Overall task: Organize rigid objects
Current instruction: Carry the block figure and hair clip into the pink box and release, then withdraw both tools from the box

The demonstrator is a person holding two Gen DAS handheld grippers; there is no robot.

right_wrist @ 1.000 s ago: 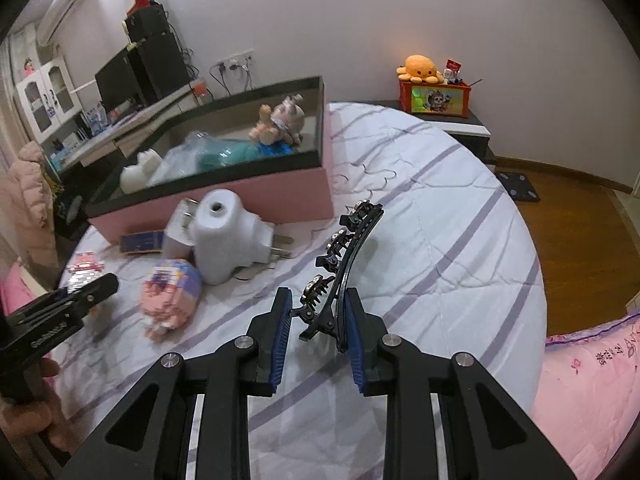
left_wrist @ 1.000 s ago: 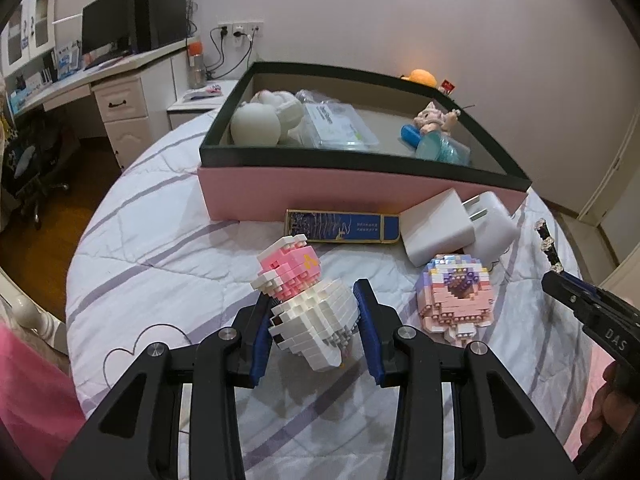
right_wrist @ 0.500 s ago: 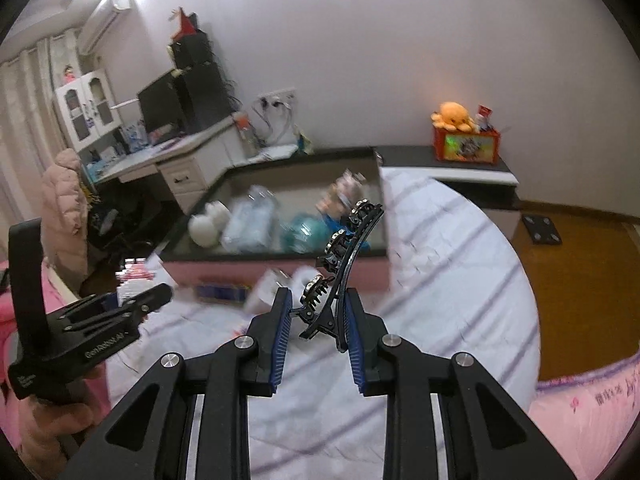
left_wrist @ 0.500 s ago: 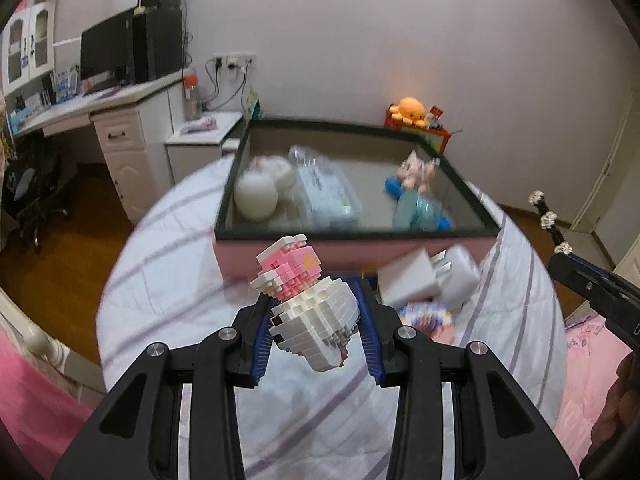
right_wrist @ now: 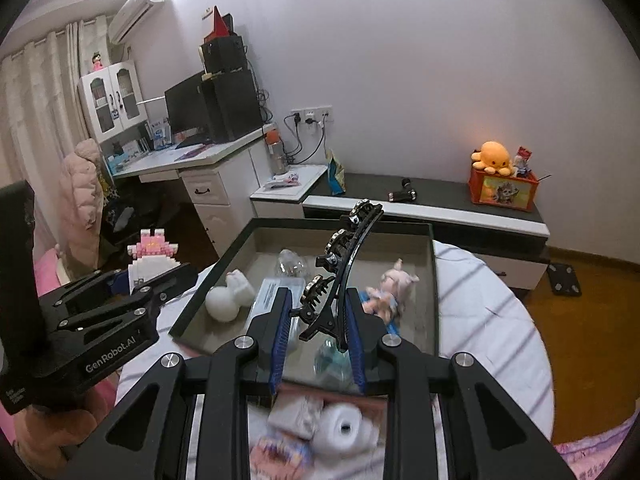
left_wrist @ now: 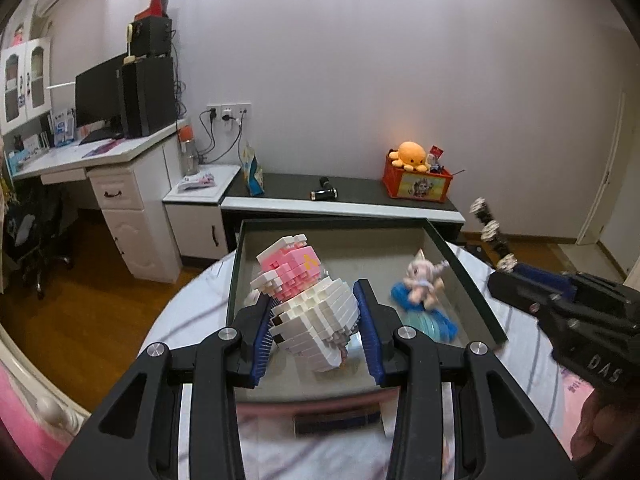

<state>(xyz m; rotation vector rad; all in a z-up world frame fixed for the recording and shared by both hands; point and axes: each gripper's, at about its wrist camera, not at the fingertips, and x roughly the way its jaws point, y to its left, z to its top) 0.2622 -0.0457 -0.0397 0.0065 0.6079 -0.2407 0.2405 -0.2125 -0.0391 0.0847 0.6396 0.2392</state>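
Your striped round bed (right_wrist: pixel 480 320) carries the open box (left_wrist: pixel 460 264), left tongs (left_wrist: pixel 316 336) gripping a brick figure (left_wrist: pixel 308 304), right tongs (right_wrist: pixel 316 332) a hair clip (right_wrist: pixel 344 264).

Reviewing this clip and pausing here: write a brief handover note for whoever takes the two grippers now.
Left gripper: shut on the pink-and-white block figure, held in the air in front of the box.
Right gripper: shut on the black hair clip, also held above the bed in front of the box.
Done: white figurine, plastic packet and doll already lie in the box.
Left: drop both held items in, then collect the white chargers and second block figure lying on the bed.
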